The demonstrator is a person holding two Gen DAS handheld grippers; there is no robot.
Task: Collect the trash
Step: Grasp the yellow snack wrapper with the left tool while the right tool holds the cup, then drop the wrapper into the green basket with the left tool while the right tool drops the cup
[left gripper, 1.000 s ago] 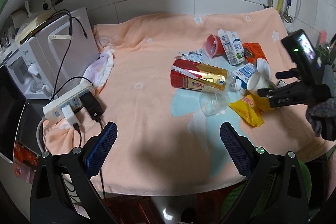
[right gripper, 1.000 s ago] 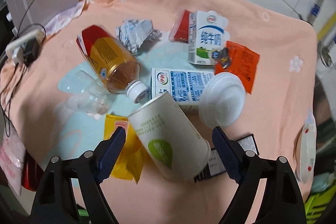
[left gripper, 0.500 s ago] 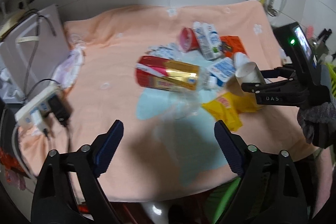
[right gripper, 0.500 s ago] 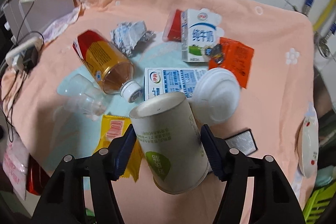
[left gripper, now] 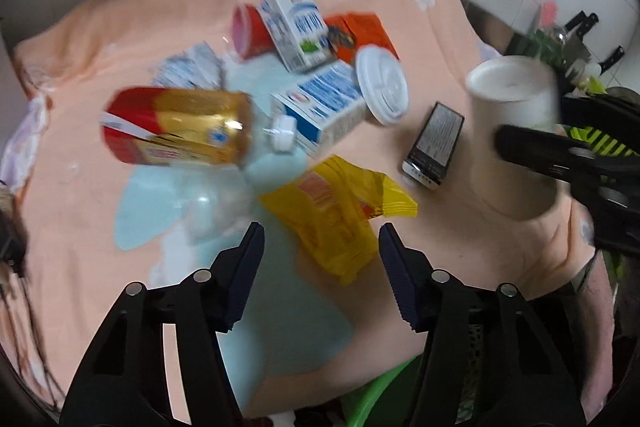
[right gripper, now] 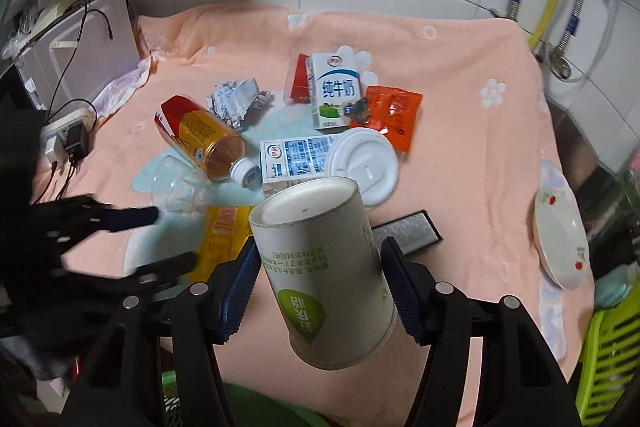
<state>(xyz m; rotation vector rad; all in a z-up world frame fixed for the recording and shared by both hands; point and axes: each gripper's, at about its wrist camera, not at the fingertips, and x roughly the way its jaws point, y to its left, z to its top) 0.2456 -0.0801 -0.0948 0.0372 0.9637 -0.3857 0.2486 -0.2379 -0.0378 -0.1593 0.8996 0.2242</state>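
My right gripper (right gripper: 320,255) is shut on a white paper cup (right gripper: 316,215) with green print, held tilted above the peach cloth (right gripper: 460,155). The left wrist view shows that cup (left gripper: 512,123) at the right in the black jaws. My left gripper (left gripper: 321,261) hangs low over a yellow wrapper (left gripper: 332,215), and its jaws are closing. The wrapper's near end lies between the fingertips, but the pads do not press on it. In the right wrist view the left gripper (right gripper: 160,239) is blurred at the left.
On the cloth lie a tea bottle (left gripper: 176,127), a clear plastic cup (left gripper: 212,203), two milk cartons (left gripper: 320,107), a white lid (left gripper: 382,83), an orange packet (left gripper: 360,31), a red cup (left gripper: 248,31), crumpled paper (right gripper: 236,99) and a black box (left gripper: 434,139). A plate (right gripper: 560,235) sits right, green baskets (right gripper: 608,347) below.
The right gripper closed on the paper cup and lifted it off the cloth. The left gripper swung right and down over the yellow wrapper, its jaws narrowing.
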